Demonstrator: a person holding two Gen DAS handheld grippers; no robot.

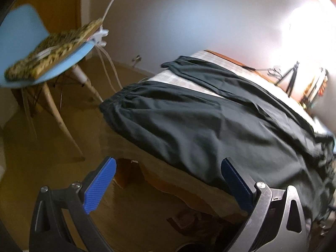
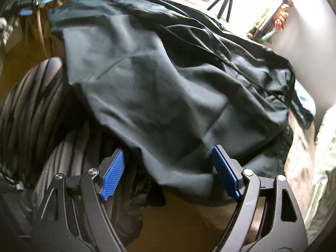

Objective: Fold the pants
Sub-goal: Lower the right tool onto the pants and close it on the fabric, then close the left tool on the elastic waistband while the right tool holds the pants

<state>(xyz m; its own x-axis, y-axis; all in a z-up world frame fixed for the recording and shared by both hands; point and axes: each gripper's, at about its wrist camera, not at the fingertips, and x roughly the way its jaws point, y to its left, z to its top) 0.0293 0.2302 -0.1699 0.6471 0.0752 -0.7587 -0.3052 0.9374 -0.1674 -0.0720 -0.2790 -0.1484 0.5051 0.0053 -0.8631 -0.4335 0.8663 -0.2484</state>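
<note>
Your right gripper hung nose-down at the near edge of the table, its jaws parted with a hanging fold of the dark pants sagging between them. The blue pads stood clear of the cloth on both sides, so you had nothing pinched there; I judged you had lined up to take that near hem. Just beside it, striped fabric lay close below the garment's edge, probably your own clothing.

Your left gripper was released too, wide apart and empty. One pad sat over the pants' near edge and the other out over the floor, so the hem lay near its jaws but not between them.

Farther on, the pants were spread flat across the table, the gathered waistband toward the blue chair, presumably laid out for folding. A small tripod stood at the far edge.
</note>
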